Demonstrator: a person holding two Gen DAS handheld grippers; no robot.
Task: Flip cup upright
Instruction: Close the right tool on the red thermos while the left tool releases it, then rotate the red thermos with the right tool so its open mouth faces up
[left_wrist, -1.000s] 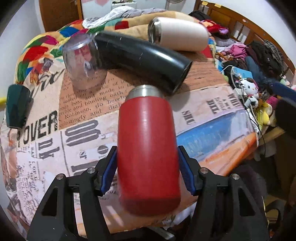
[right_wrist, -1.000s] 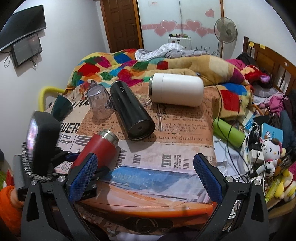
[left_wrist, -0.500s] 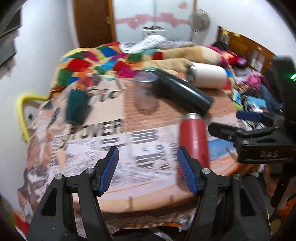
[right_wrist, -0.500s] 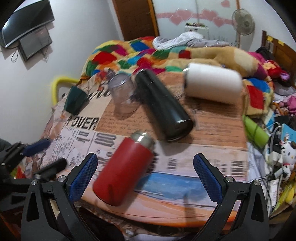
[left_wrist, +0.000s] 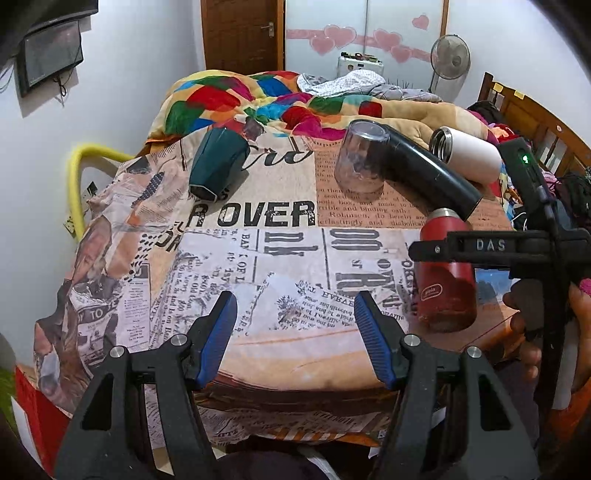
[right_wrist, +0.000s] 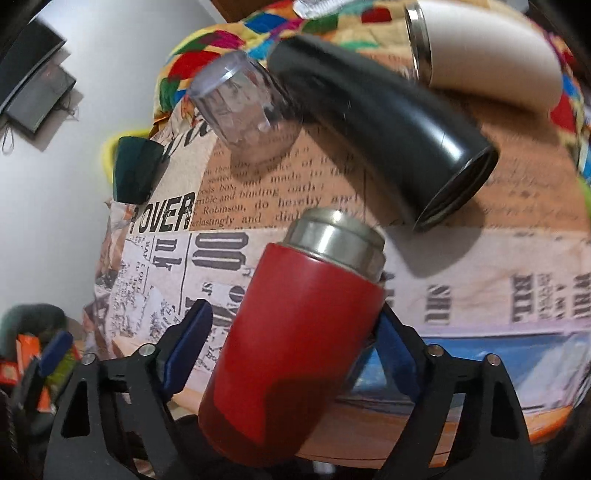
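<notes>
A red flask-style cup (right_wrist: 295, 339) with a steel neck lies on its side on the newspaper-print cloth (right_wrist: 480, 295), mouth pointing away. My right gripper (right_wrist: 291, 347) straddles its body with a blue pad on each side; a gap shows at the left pad, so I cannot tell if it grips. In the left wrist view the red cup (left_wrist: 445, 273) lies at the right, with the right gripper (left_wrist: 491, 247) over it. My left gripper (left_wrist: 295, 332) is open and empty above the cloth's near edge.
A black flask (left_wrist: 428, 173), a white flask (left_wrist: 469, 155) and a dark green cup (left_wrist: 218, 166) lie on their sides. A clear cup (left_wrist: 362, 162) stands mouth down. A colourful blanket (left_wrist: 258, 99) lies behind. Clutter sits off the table's right edge.
My left gripper has let go of the red cup and pulled back to the left. My right gripper has moved in low around the red cup.
</notes>
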